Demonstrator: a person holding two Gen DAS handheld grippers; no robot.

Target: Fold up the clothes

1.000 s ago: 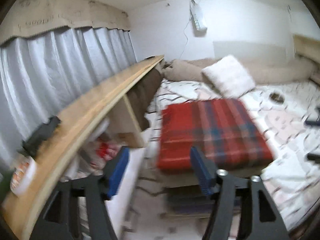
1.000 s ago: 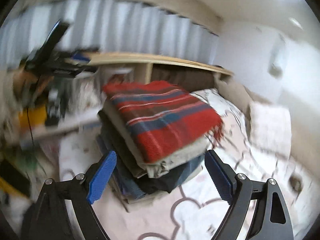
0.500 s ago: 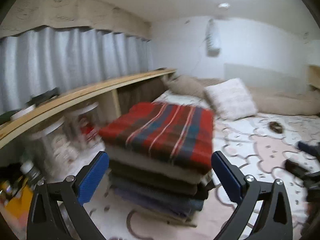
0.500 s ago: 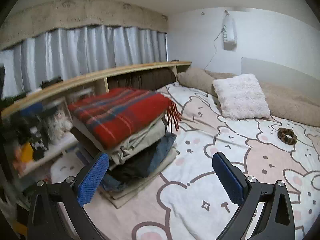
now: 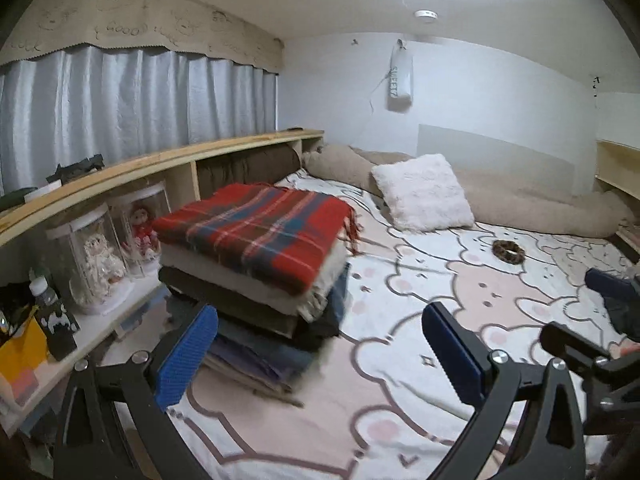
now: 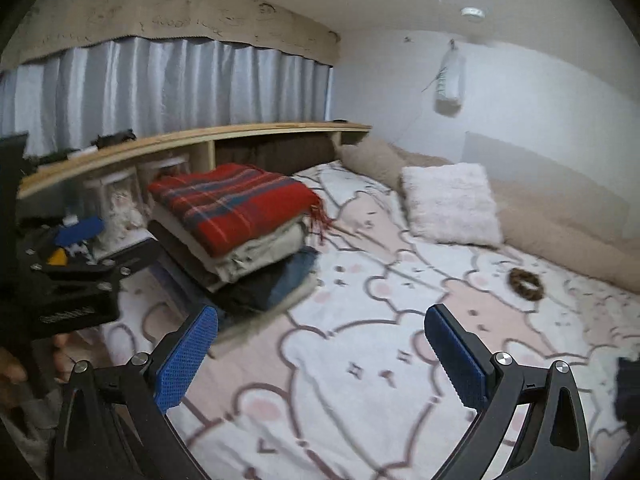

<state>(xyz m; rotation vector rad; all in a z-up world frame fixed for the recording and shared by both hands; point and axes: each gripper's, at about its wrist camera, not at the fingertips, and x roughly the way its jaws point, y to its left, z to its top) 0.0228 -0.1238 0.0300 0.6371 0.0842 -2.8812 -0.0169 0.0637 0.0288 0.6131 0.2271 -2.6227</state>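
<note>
A stack of folded clothes [image 5: 272, 312] stands on the bed by the shelf, topped by a red plaid blanket [image 5: 256, 232] with a fringe. The same red plaid blanket [image 6: 232, 204] shows on the stack [image 6: 256, 276] at the left of the right wrist view. My left gripper [image 5: 320, 344] is open with nothing between its blue pads, just in front of the stack's lower layers. My right gripper [image 6: 320, 344] is open and empty over the bear-print bedsheet [image 6: 360, 360], to the right of the stack. A dark cloth edge [image 6: 628, 384] shows at the far right.
A wooden shelf [image 5: 120, 176] runs along the left with doll jars [image 5: 96, 256] and a bottle [image 5: 44, 296] under it. A white fluffy pillow [image 5: 424, 192], a beige bolster [image 5: 532, 208] and a brown scrunchie [image 5: 508, 250] lie on the bed. Grey curtains [image 5: 120, 100] hang behind.
Both grippers drew back from the stack and opened wider. The blanket and stack now sit farther off and to the left in both views, and more of the bed shows.
</note>
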